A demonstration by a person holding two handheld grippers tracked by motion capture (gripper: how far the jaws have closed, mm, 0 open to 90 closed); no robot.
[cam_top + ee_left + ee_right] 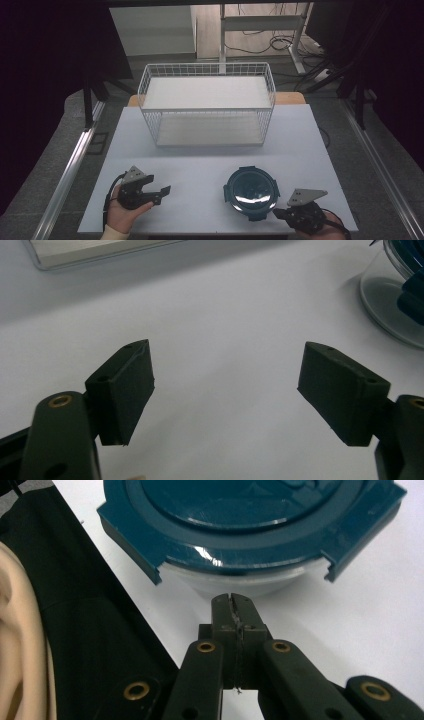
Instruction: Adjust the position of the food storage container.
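Container (250,192), round, clear-walled and capped with a dark teal clip-on lid (250,525), sits upright on the near right part of your counter (210,165), just ahead of your right hand-held gripper (278,213). That gripper is clenched with nothing between its jaws, the tips close under the container's near rim, though you can't tell from these views whether they touch it. Your left hand-held gripper (162,192) rests low at the near left, released, its pads (125,390) spread wide over bare counter, well apart from the container.

You look to be at the approach, before any grasp. Next, you would likely need to spread the right jaws wide enough to take a lid tab or the rim, or bring the left across to share the hold.

Being round, the container has no long axis across the counter; its axis stands vertical, lid facing up, with the four clip tabs sticking outward. Farther back, mid-counter, stands the white wire basket (207,70), nothing in it.
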